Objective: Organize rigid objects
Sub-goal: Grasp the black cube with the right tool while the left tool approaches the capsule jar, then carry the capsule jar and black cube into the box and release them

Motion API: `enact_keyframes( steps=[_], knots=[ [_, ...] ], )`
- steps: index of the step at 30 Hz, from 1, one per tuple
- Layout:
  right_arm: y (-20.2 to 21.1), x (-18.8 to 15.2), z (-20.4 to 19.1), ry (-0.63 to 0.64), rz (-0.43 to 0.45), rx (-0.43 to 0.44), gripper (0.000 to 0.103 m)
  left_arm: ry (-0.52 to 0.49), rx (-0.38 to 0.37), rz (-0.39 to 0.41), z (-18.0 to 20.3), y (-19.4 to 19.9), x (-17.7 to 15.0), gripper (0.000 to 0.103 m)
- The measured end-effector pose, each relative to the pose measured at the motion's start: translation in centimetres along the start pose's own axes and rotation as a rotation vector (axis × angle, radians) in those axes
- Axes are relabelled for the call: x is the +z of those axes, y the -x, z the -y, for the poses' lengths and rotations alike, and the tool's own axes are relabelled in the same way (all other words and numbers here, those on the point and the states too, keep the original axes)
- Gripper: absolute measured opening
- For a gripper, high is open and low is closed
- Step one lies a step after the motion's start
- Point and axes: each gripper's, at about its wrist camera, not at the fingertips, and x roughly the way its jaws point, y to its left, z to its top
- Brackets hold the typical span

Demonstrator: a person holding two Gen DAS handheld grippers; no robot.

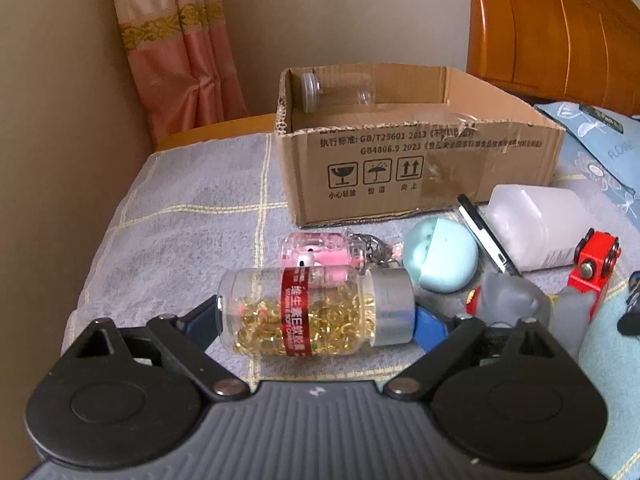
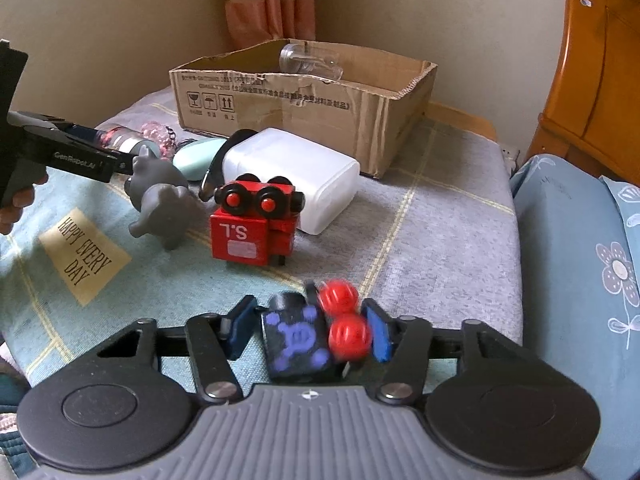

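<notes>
- Clamping a clear pill bottle (image 1: 298,312) sideways, the left tongs (image 1: 316,320) pressed one blue pad on its base and the other on its silver cap, holding it low over the bed (image 1: 192,216).
- The bottle was part full of gold capsules and wore a red band.
- The right tongs (image 2: 308,330) stood a little apart around a black block (image 2: 296,344) with purple marks and two red balls; the right pad met a ball, but whether the left pad touched the block I cannot tell.
- The block sat low over the bed, blurred.
- An open cardboard box (image 1: 400,160) stood at the far end of the bed, with an empty clear jar (image 1: 336,90) lying inside against its back wall.
- Between box and tongs lay a pink keychain vial (image 1: 316,254), a teal ball (image 1: 440,256), a grey toy animal (image 2: 160,196), a red toy block (image 2: 250,224) and a white tub (image 2: 296,176) on its side.
- A blue floral pillow (image 2: 580,264) lay at the right, and a pink curtain (image 1: 180,40) hung in the corner.
</notes>
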Motion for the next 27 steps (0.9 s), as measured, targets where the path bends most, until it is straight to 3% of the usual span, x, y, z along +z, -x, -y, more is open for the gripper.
enact_keyframes(
  steps=[11,21,27],
  knots=[
    [0.8,1.0,0.3,0.013,-0.059,0.011,0.056,-0.100,-0.019,-0.068,-0.5,1.8,1.7,0.093],
    [2.7,3.1,0.2,0.042,-0.041,0.026,0.056,-0.191,-0.083,-0.094,0.0,4.1,3.3,0.093],
    [3.6,6.4,0.5,0.050,0.011,0.033,0.056,-0.226,-0.116,-0.053,0.7,5.3,6.3,0.093]
  ],
)
